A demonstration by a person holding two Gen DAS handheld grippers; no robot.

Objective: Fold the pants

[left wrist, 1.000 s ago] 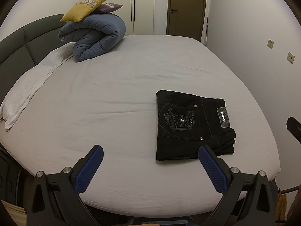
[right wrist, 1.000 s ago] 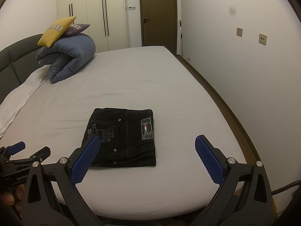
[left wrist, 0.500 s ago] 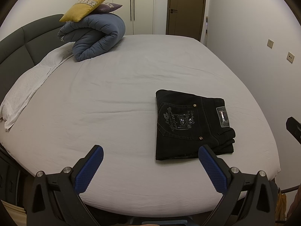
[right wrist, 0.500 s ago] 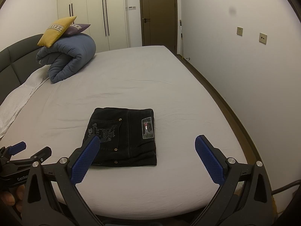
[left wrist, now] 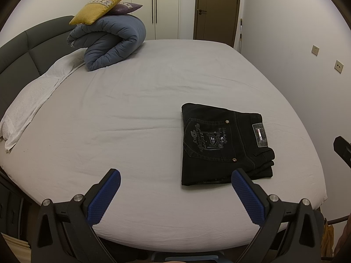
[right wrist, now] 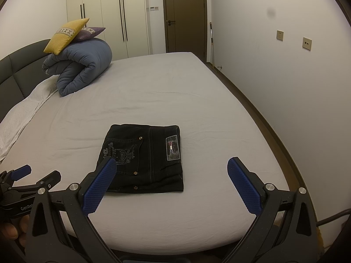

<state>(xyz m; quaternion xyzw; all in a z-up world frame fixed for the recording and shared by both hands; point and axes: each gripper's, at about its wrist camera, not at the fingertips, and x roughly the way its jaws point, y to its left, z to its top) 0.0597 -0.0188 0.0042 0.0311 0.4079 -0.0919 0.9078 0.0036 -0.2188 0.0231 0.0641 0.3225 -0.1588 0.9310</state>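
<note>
Black pants [left wrist: 223, 144] lie folded into a compact rectangle on the grey bed sheet [left wrist: 131, 114], back pocket embroidery and waist label facing up. They also show in the right wrist view [right wrist: 144, 157]. My left gripper [left wrist: 175, 194] is open and empty, held back above the bed's near edge, to the left of the pants. My right gripper [right wrist: 172, 185] is open and empty, held back above the near edge with the pants between and beyond its fingers. The left gripper also shows at the lower left of the right wrist view [right wrist: 33, 175].
A rolled blue duvet [left wrist: 109, 41] with a yellow cushion [left wrist: 98, 7] and a purple one sits at the head of the bed. A white towel [left wrist: 35, 94] lies along the dark headboard [left wrist: 26, 46]. A wall [right wrist: 285, 76] runs close along the right side.
Both grippers have drawn back very slightly; the pants look a touch farther away. Nothing else has moved.
</note>
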